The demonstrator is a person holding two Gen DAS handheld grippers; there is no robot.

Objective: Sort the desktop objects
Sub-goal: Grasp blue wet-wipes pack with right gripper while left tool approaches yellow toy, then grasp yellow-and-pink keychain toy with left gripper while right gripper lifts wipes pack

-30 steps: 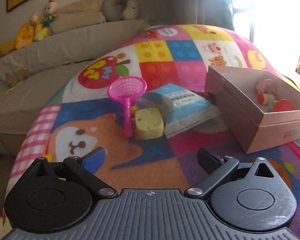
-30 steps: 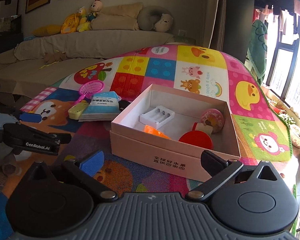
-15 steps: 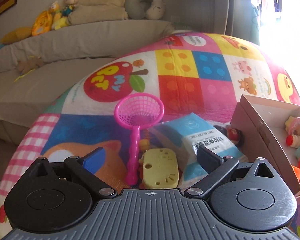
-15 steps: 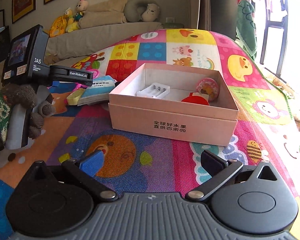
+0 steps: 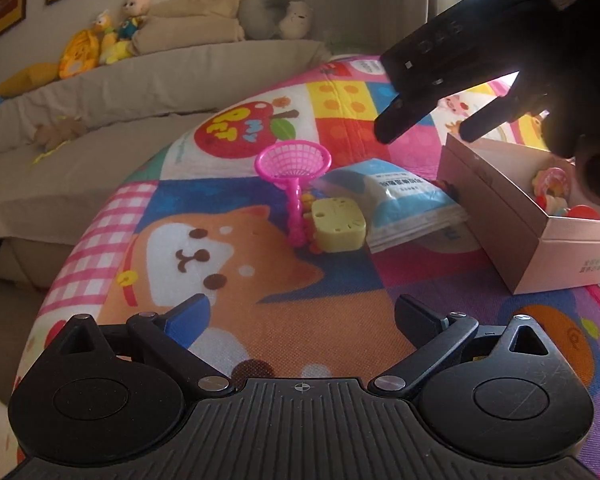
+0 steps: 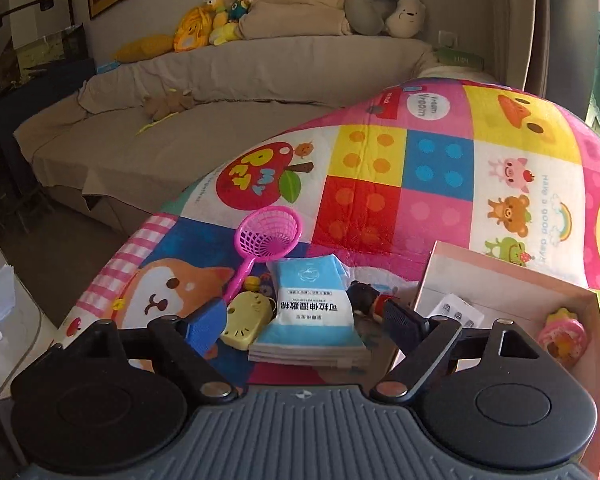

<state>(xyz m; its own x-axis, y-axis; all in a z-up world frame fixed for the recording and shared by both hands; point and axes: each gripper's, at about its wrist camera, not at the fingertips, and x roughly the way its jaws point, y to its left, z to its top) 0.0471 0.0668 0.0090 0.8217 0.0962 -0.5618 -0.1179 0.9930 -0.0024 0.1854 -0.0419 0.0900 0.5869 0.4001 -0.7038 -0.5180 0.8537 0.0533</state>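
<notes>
Several loose items lie clustered on the play mat (image 6: 440, 168), left of the pink box (image 5: 540, 248). Leftmost, the pink net scoop (image 6: 260, 248) — light, stiff plastic, best pinched on its thin handle. Beside it sits the yellow cheese toy (image 6: 246, 320), small and probably hard, then the blue wipes packet (image 6: 312, 312) — soft, slippery film, so grip an edge. Left gripper (image 5: 300, 316) stands wide and empty, well short of them; right gripper (image 6: 300, 320) hovers spread wide over the packet, touching nothing.
</notes>
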